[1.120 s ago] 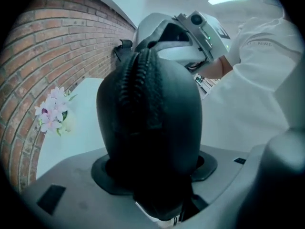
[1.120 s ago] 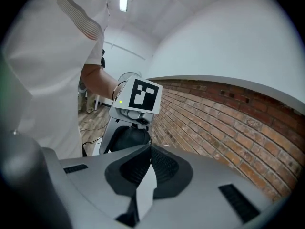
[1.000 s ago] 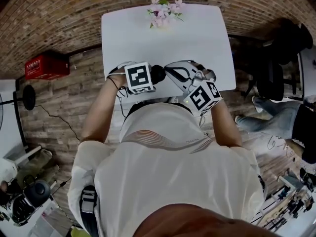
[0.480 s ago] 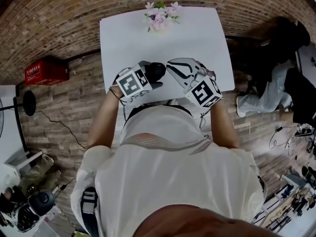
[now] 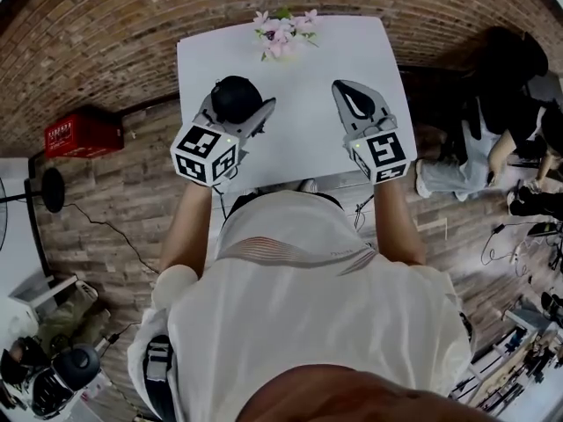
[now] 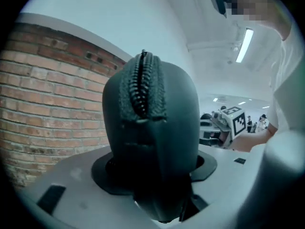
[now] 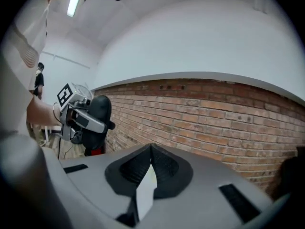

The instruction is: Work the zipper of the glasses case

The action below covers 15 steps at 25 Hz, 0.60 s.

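Observation:
My left gripper (image 5: pixel 236 105) is shut on the black glasses case (image 5: pixel 236 98) and holds it over the left part of the white table (image 5: pixel 299 69). In the left gripper view the case (image 6: pixel 152 123) stands upright between the jaws and fills the middle. Its zipper (image 6: pixel 142 82) runs over the top end, with the teeth meshed. My right gripper (image 5: pixel 350 95) hovers over the table's right side, apart from the case. Its jaws are shut with nothing between them (image 7: pixel 150 152). From the right gripper view the case (image 7: pixel 95 112) shows far off at the left.
A bunch of pink flowers (image 5: pixel 283 26) lies at the table's far edge. A red box (image 5: pixel 81 117) sits on the brick floor to the left. A person sits beyond the table's right side (image 5: pixel 493 148). My own body covers the table's near edge.
The two grippers, close together at the case by the near edge, have drawn apart. The left one carried the case left and farther out; the right one moved right with nothing in it.

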Available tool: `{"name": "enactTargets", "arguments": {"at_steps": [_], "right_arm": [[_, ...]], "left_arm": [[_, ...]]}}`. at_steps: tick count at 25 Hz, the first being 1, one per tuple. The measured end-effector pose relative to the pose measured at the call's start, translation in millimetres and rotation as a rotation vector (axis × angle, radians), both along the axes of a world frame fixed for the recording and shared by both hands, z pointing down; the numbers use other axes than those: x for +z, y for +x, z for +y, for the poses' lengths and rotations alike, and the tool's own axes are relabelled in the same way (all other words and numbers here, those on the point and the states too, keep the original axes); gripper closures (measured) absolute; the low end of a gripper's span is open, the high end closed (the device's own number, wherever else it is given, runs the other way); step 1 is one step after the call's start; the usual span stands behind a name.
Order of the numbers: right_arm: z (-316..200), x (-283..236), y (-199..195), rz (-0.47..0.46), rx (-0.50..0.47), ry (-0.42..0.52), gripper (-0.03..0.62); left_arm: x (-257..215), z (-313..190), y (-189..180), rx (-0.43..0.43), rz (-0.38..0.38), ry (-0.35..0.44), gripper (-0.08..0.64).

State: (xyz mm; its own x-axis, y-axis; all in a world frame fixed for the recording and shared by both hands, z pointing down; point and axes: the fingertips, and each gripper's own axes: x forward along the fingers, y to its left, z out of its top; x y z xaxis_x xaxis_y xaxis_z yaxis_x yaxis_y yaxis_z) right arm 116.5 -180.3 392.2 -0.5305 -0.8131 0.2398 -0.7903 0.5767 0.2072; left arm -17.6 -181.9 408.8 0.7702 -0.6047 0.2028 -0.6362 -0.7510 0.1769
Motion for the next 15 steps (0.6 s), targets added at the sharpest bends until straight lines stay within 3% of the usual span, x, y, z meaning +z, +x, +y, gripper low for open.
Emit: {"name": "enactTargets", "arguments": {"at_steps": [4, 7, 15], "right_arm": [[-4.8, -10.3, 25.4, -0.186, 0.087, -0.037, 0.54], [-8.4, -12.3, 42.0, -0.243, 0.15, -0.051, 0.541], [-9.7, -12.8, 45.7, -0.227, 0.177, -0.04, 0.54]], "left_arm": [[-23.7, -6.9, -36.0, -0.19, 0.027, 0.092, 0.287], [-29.4, -7.9, -53.8, -0.275, 0.037, 0.121, 0.287], [-34.4, -10.3, -61.4, -0.305, 0.055, 0.132, 0.287]]}}
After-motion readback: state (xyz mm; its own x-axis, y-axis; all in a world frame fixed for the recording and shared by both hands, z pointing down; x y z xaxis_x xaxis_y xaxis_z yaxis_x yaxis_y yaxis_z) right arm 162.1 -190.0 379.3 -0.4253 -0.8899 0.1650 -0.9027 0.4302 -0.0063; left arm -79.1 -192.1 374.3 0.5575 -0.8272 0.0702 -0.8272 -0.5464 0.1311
